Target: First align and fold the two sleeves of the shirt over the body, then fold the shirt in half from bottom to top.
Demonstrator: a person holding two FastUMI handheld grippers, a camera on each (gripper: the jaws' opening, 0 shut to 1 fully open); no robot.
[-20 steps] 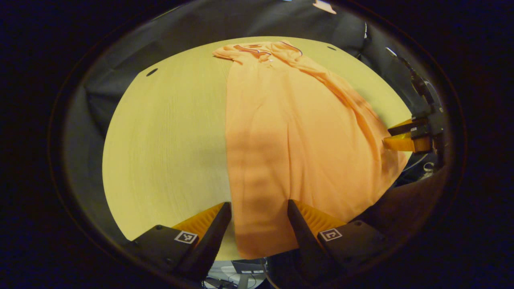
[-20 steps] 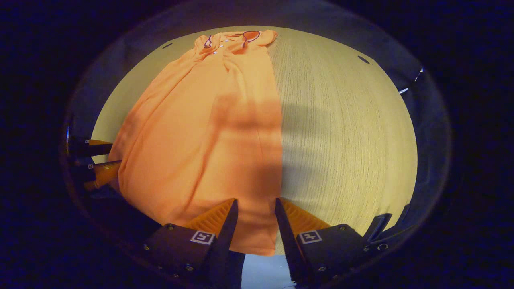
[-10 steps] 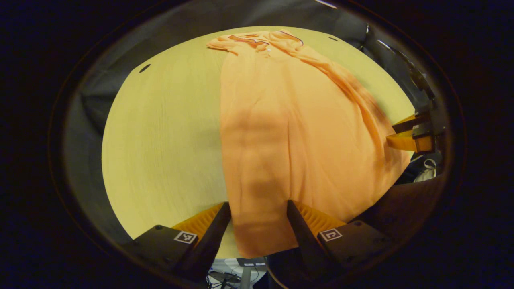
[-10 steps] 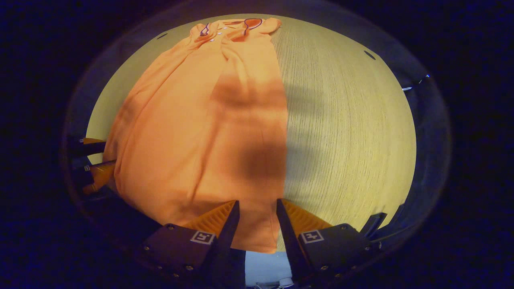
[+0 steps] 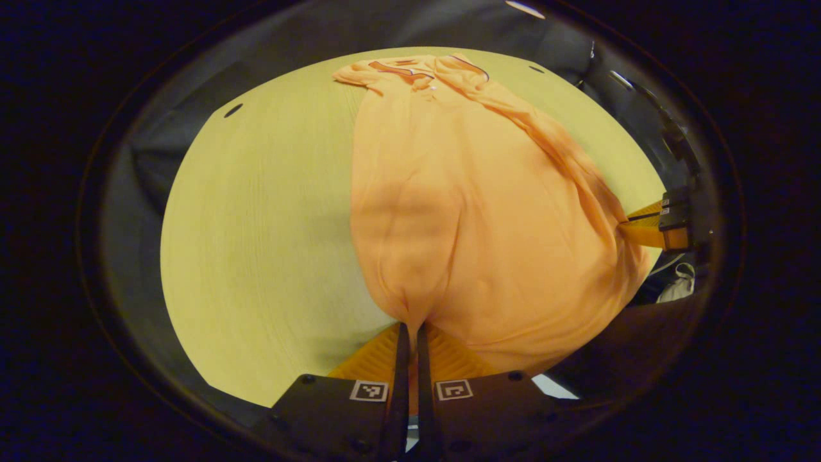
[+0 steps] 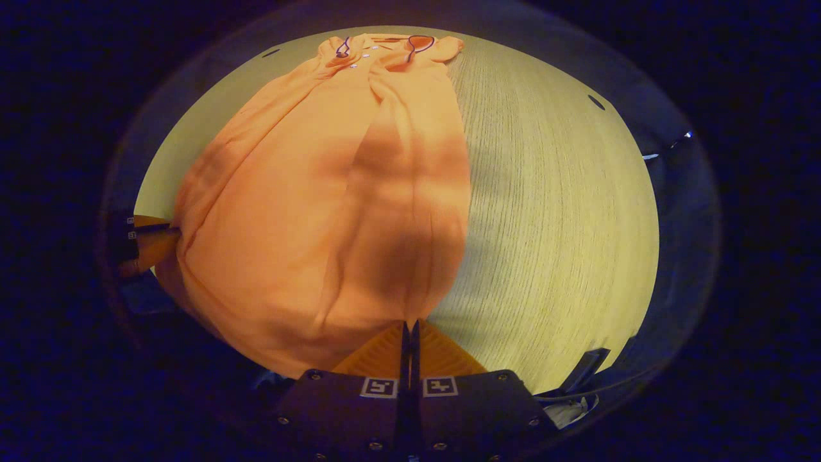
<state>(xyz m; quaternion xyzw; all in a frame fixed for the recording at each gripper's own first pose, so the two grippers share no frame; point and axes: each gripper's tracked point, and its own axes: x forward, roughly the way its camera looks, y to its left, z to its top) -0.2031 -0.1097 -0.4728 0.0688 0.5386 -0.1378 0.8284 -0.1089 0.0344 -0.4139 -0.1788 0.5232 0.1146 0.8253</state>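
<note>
An orange shirt (image 5: 474,192) lies lengthwise on the pale wooden table (image 5: 256,212), collar at the far end, sleeves folded in over the body. My left gripper (image 5: 408,328) is shut on the shirt's bottom hem at its left corner, the cloth bunching up between the fingers. In the right gripper view the same shirt (image 6: 321,192) runs away from me, and my right gripper (image 6: 408,326) is shut on the hem's right corner. The right gripper (image 5: 641,221) also shows at the shirt's edge in the left gripper view; the left gripper (image 6: 154,237) shows at the far left of the right gripper view.
The table (image 6: 558,212) has bare wood on both sides of the shirt. Small dark holes (image 5: 233,110) mark its far corners. Dark booth cloth surrounds the table. A person's dark sleeve (image 5: 641,333) sits low at the right of the left gripper view.
Both grippers were open astride the hem; they have closed on it. The hem has lifted and gathered into a pinch at each corner, puffing the lower shirt.
</note>
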